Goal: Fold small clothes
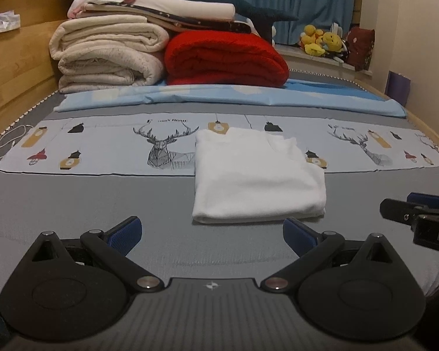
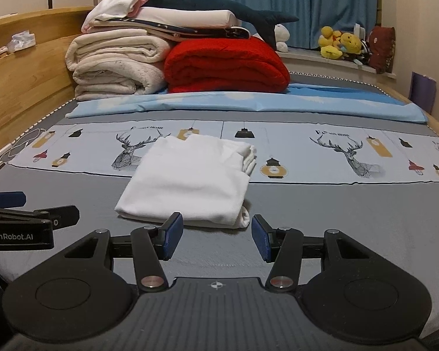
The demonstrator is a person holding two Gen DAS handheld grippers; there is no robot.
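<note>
A: Shirt [image 1: 256, 175] lies on the bed [image 1: 73, 204], already a thick white rectangle, just ahead of both grippers. Left gripper [image 1: 212, 234] spread wide, nothing in it. Right gripper [image 2: 216, 238] also released, empty, its pads at the shirt's near hem.

B: Next fold, I'd judge. Pinch every layer at the near corners, lift together, lay over flat.

A: Agreed. Right edge is bunched, loose layers showing; catch those or they'll slip.

B: Fabric?

A: Soft knit, limp, faint nap. Bed cover smooth, grey with a printed band.
</note>
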